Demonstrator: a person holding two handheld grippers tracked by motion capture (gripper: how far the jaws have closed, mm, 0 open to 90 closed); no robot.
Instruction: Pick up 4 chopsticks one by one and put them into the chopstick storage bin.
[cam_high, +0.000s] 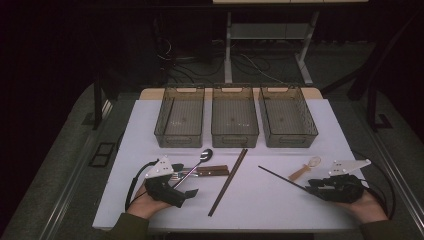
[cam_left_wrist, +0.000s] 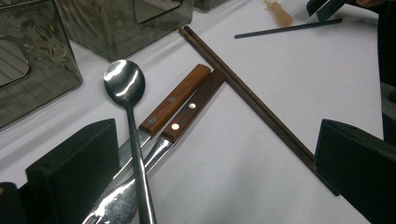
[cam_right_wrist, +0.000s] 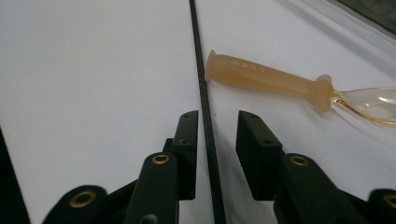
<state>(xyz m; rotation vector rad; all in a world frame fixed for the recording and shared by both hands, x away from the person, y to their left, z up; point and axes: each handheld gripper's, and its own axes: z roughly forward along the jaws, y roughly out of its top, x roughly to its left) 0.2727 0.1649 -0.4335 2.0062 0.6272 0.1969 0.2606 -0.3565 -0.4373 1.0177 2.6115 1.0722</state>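
Black grippers (cam_high: 186, 194), grey triangular plates, blk cables (brass-ringed screws on jaws).

Table front (cam_high: 260, 205): bare strip between the two grippers, wide enough to pass.
Middle: brown chopsticks (cam_high: 228, 181) lie slantwise across it.
Left: spoon (cam_left_wrist: 127, 112) crosses knife (cam_left_wrist: 173, 103) and fork (cam_left_wrist: 187, 116), stacked between the jaws.
Right: black stick (cam_right_wrist: 201, 88) between the jaws; amber spoon (cam_right_wrist: 275, 80) just beside it.
Back: three bins (cam_high: 235, 120) wall the far edge.
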